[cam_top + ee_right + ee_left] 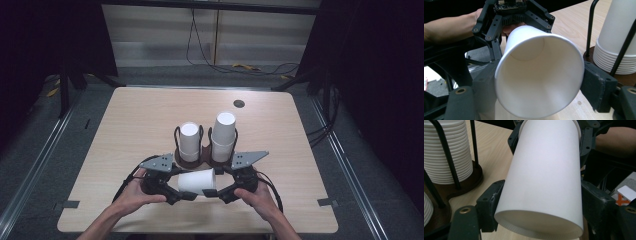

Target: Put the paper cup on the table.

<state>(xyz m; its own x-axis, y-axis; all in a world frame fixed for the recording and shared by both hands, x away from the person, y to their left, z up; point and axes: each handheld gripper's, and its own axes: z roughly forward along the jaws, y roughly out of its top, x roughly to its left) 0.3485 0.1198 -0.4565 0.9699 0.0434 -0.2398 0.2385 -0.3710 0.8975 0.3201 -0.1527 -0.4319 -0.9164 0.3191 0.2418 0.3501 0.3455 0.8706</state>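
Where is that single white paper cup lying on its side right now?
In the high view the single white paper cup lies sideways near the table's front edge, between the left tongs and right tongs, just in front of the two cup stacks.

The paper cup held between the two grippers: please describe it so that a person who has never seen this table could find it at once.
On the wooden table, near the person's edge, stands a dark holder with two upright stacks of white paper cups. Just in front of it, a single white paper cup lies sideways between the left gripper and the right gripper. Unlike its neighbours, it is alone, horizontal and off the table.
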